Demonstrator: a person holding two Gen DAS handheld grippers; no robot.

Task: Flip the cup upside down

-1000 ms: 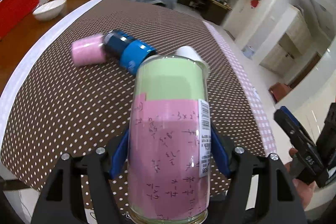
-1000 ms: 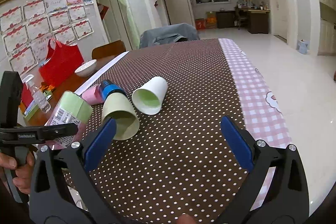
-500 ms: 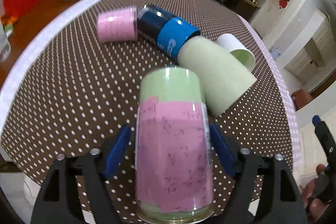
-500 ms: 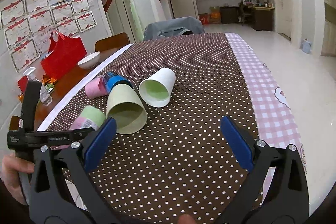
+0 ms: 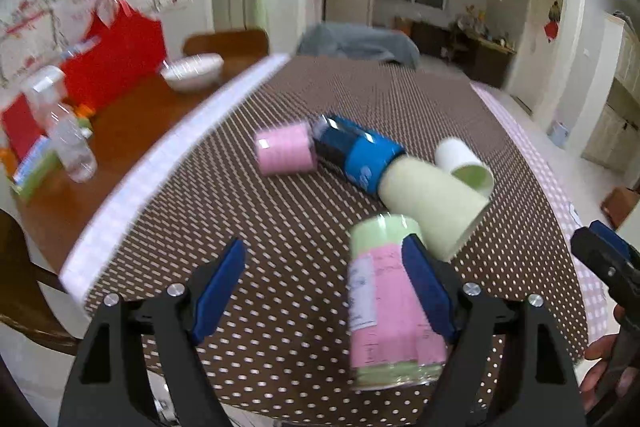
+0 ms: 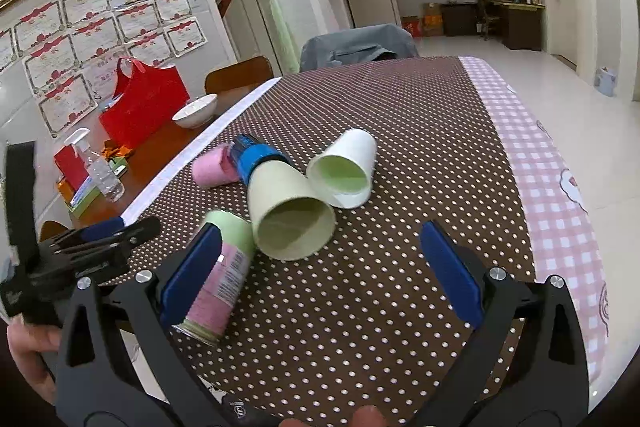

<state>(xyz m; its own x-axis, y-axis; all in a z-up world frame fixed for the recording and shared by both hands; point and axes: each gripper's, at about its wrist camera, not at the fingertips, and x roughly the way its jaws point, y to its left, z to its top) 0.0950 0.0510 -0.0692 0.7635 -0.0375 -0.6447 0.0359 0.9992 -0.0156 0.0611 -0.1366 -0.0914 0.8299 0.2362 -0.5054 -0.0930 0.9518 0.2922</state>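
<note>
A glass cup wrapped in pink and green paper (image 5: 394, 303) lies on its side on the dotted brown tablecloth (image 5: 280, 227), near the front edge; it also shows in the right wrist view (image 6: 220, 275). My left gripper (image 5: 326, 291) is open; its right finger (image 5: 428, 287) is against the cup, which sits outside the jaws. A pale green paper cup (image 6: 286, 211), a white paper cup (image 6: 346, 169), a blue cup (image 6: 252, 155) and a pink cup (image 6: 208, 169) lie on their sides behind it. My right gripper (image 6: 320, 275) is open and empty, above the tablecloth's front part.
A white bowl (image 5: 192, 71), a red bag (image 5: 116, 59) and a spray bottle (image 5: 68, 135) stand on the bare wooden table at the left. A pink checked cloth strip (image 6: 552, 195) runs along the right edge. A covered chair (image 6: 356, 45) is at the far end.
My left gripper has opened and let go of the pink and green cup, which now lies on the tablecloth. The left gripper has shifted left. The right gripper has stayed open.
</note>
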